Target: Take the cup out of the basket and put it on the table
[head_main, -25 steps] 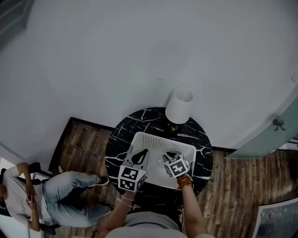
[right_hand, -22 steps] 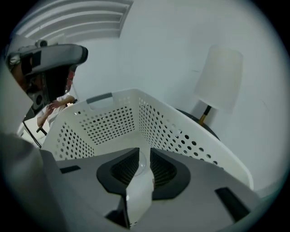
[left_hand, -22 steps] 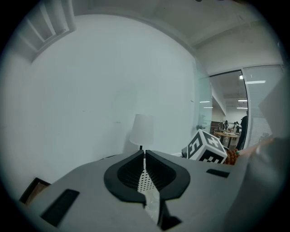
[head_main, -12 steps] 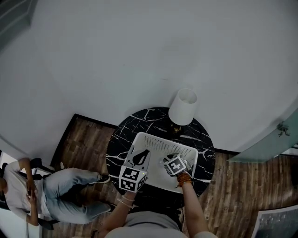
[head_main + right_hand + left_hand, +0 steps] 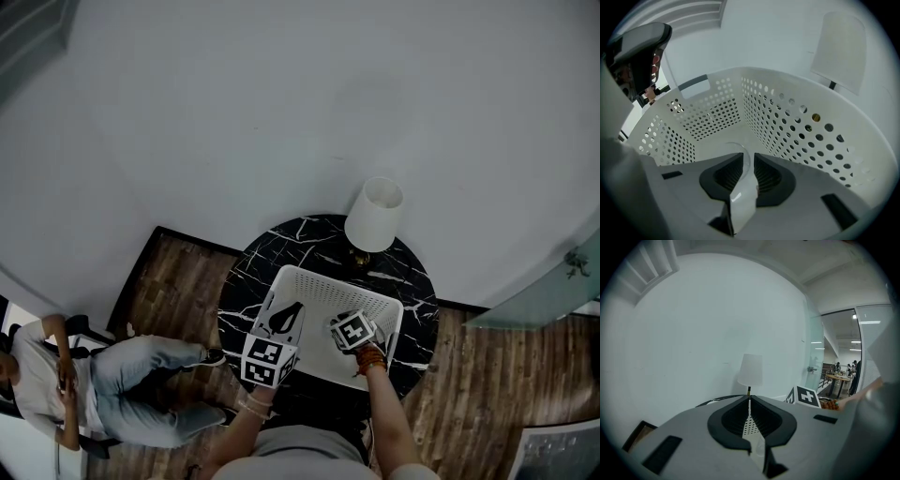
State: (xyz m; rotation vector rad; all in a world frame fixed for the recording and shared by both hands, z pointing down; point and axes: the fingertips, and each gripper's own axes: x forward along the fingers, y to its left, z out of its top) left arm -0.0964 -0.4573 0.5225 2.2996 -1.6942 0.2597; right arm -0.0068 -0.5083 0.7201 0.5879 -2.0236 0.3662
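Right gripper view, where's the cup (image 5: pixel 740 193)?
– Clear one, inside white basket (image 5: pixel 787 117) on marble desk (image 5: pixel 246 281); right claw (image 5: pixel 748 157) clamped on its wall.
– Left claw (image 5: pixel 749 401)?
– Narrow, pinching basket's side wall; lamp (image 5: pixel 373 216) behind, also on desk.

White-shaded lamp (image 5: pixel 373 214) stands upright; a seated person (image 5: pixel 141 375) over wooden floor (image 5: pixel 173 281).

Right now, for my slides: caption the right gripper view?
Right gripper grips the clear cup by its rim inside the white perforated basket.
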